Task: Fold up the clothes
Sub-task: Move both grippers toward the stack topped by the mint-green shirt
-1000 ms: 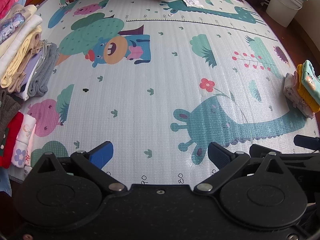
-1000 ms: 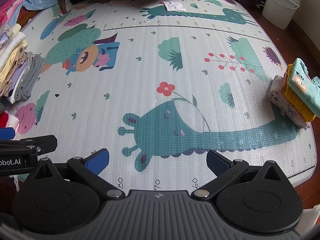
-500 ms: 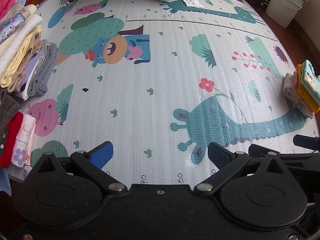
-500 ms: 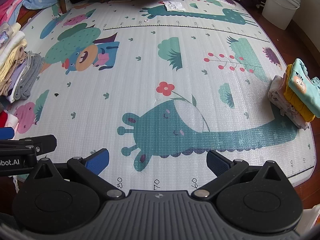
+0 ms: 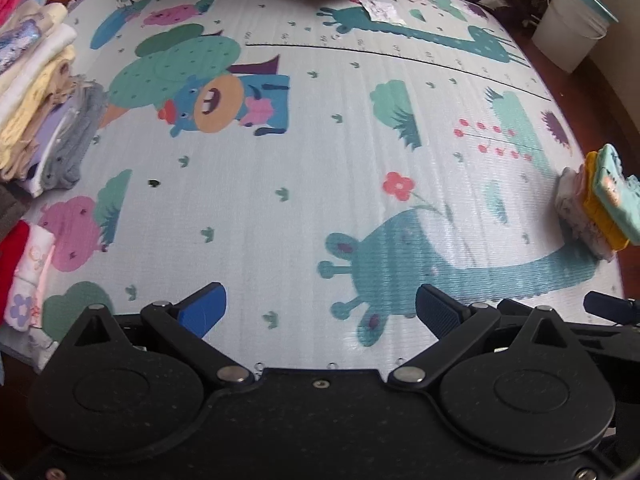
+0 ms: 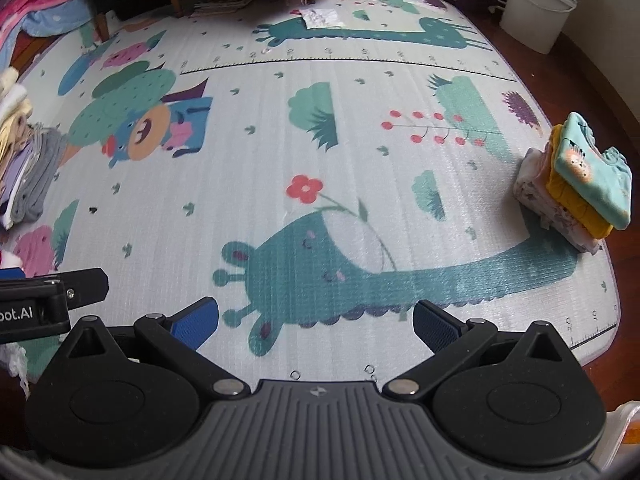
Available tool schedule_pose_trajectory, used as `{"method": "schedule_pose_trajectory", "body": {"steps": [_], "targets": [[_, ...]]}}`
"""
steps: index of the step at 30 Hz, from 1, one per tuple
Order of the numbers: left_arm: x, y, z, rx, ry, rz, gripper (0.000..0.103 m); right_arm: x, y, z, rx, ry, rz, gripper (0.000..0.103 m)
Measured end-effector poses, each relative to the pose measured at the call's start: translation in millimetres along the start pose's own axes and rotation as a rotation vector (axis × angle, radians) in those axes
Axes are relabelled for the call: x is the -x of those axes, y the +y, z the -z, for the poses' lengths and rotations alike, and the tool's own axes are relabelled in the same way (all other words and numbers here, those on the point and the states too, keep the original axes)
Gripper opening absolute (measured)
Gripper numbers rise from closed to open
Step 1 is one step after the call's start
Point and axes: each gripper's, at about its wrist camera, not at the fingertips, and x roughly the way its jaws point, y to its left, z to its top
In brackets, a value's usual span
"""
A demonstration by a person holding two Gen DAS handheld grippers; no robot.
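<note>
On my left gripper (image 6: 52, 304), seen from my right wrist, I read "bot.AI". The play mat (image 6: 320, 160) carries ruler numbers, too small to read.

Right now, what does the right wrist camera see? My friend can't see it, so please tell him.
The right gripper hangs open and empty over a cartoon animal play mat. A small stack of folded clothes sits at the mat's right edge, and a white bucket stands beyond it.

The left gripper (image 5: 320, 312) is wide open over the play mat (image 5: 320, 184). Folded clothes (image 5: 596, 208) sit at the right edge.
</note>
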Motion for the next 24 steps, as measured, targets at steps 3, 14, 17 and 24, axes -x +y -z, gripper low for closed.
{"method": "schedule_pose_trajectory", "body": {"steps": [3, 14, 17, 24], "targets": [[-1.4, -3.9, -6.6, 0.027, -0.002, 0.013, 0.102, -0.3, -7.5, -6.5, 0.007, 0.001, 0.009, 0.103], [-3.5, -34.9, -33.0, 0.059, -0.036, 0.128, 0.102, 23.9, -57.5, -61.4, 0.126, 0.097, 0.157, 0.103], [-8.6, -53.8, -35.0, 0.013, -0.063, 0.166, 0.102, 37.6, -89.8, -84.6, 0.099, 0.093, 0.206, 0.103], [-56.1, -98.5, -33.2, -0.126, -0.028, 0.202, 0.103, 1.4, -172.2, -90.7, -0.025, 0.097, 0.176, 0.103]]}}
